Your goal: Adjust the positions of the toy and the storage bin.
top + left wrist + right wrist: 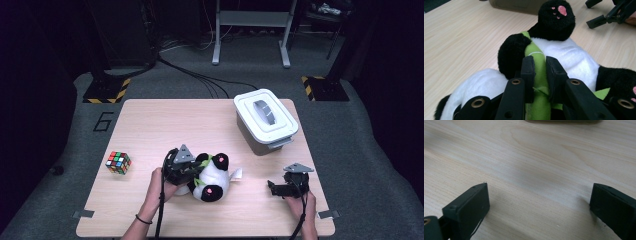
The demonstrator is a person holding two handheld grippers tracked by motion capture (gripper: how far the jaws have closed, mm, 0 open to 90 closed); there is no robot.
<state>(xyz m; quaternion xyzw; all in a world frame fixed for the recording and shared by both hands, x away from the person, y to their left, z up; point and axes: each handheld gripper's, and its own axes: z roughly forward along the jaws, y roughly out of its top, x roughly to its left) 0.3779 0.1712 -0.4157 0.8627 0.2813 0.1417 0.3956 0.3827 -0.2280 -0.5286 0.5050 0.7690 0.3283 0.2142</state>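
Observation:
A black-and-white plush panda (212,177) lies on the wooden table (165,125) near its front middle. It has a green bamboo stalk (537,65) sewn across its white belly (574,55). My left gripper (192,172) comes at the panda from the left and is shut on that green stalk, its two black pads (527,68) pinching it from both sides. The panda's black foot (556,17) with pink pads points away from the camera. My right gripper (272,187) rests low over the table at the front right, jaws wide apart with bare wood between them (539,192).
A white lidded box (265,120) with a grey handle stands at the back right of the table. A Rubik's cube (118,162) sits near the left edge. A small white tag (236,174) sticks out from the panda's right side.

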